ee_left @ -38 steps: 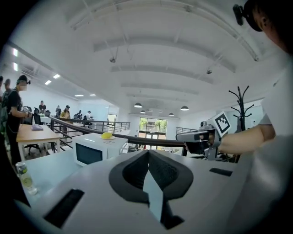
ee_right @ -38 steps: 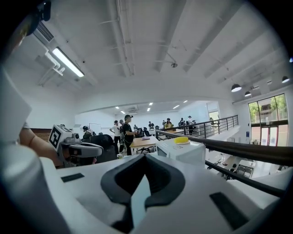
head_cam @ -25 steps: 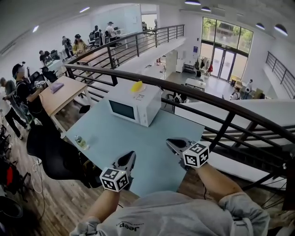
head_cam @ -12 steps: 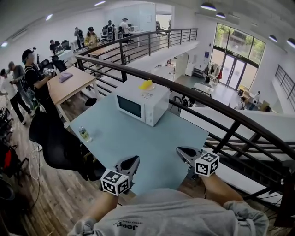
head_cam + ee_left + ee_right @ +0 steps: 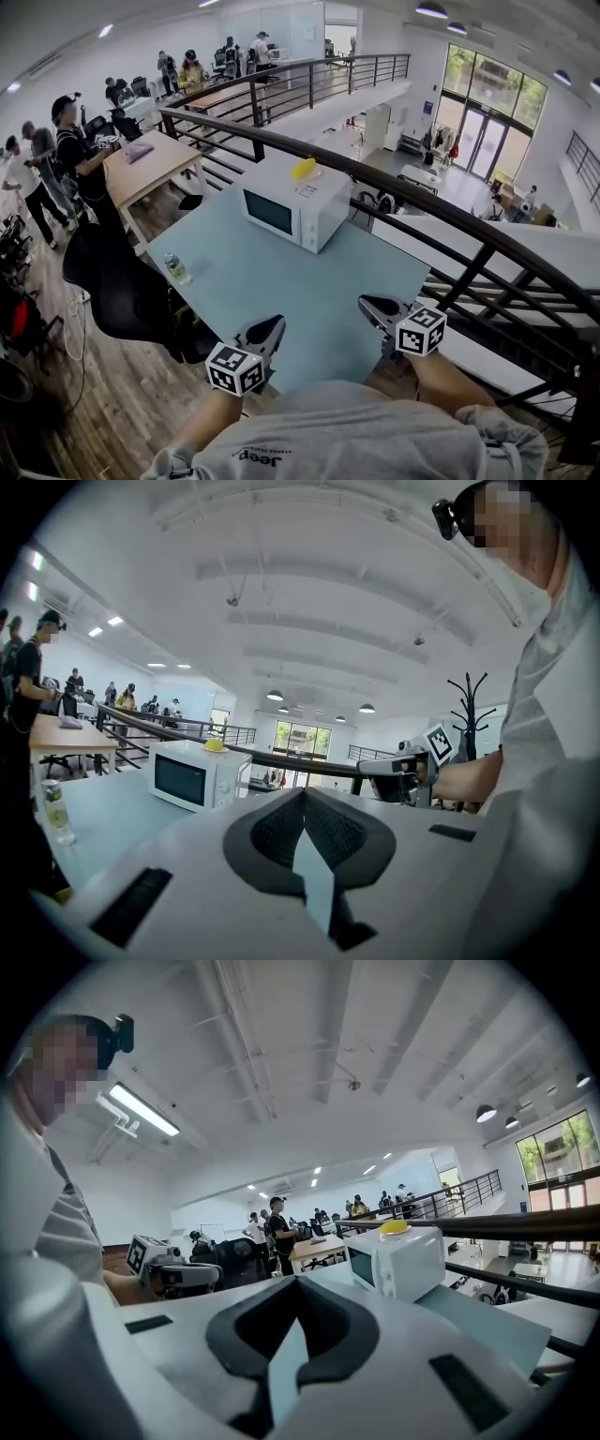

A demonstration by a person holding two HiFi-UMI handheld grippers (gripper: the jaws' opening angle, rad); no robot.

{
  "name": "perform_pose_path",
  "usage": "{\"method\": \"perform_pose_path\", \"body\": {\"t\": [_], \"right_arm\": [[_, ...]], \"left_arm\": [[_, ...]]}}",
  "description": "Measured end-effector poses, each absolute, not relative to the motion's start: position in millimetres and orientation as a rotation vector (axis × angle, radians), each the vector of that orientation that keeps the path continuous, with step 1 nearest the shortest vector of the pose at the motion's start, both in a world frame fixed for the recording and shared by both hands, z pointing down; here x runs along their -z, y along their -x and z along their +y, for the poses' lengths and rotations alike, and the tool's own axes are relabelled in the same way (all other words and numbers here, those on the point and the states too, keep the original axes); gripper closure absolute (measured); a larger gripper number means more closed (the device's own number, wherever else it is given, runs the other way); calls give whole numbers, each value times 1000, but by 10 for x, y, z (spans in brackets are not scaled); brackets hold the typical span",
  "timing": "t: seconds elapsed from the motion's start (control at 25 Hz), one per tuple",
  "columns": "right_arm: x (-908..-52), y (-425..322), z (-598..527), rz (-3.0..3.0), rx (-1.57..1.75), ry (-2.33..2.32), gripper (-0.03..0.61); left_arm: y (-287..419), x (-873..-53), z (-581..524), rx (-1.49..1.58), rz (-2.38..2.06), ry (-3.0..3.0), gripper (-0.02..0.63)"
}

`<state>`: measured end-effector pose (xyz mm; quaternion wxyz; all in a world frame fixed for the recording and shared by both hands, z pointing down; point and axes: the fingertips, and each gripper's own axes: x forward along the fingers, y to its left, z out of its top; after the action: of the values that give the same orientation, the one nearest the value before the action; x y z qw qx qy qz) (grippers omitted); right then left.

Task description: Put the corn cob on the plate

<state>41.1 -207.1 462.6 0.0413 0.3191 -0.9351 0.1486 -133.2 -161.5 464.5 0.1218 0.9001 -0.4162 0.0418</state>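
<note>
The left gripper [image 5: 266,330] and the right gripper [image 5: 372,307], each a grey two-jaw tool carrying a cube with black-and-white square markers, hover side by side over the near edge of a pale blue rectangular table [image 5: 309,300], well apart from each other. In each gripper's own view the dark ribbed pads meet at their tips with nothing between them, so both tongs are clenched and empty. Towards the far end of the table stands a boxy white microwave oven [image 5: 293,208] with a dark glass door. On its top lies the small yellow corn cob [image 5: 303,169], well away from both grippers. It is too small in these views to tell whether anything lies beneath it. A small clear bottle [image 5: 175,268] stands upright near the table's left edge, and a black office chair [image 5: 117,291] sits just beside that edge on the wooden floor. A dark metal railing [image 5: 441,211] runs behind the table, and a light wooden desk [image 5: 150,161] stands further left.
</note>
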Motion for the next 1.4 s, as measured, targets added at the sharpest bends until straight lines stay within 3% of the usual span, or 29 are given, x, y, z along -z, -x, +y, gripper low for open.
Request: {"method": "perform_pose_path", "body": {"t": [1.4], "right_arm": [[-4631,-395,-2086,-2809,-345,-969,563]], "left_arm": [[1387,-4602,-1658,-86,-1226,-2620,595]]}}
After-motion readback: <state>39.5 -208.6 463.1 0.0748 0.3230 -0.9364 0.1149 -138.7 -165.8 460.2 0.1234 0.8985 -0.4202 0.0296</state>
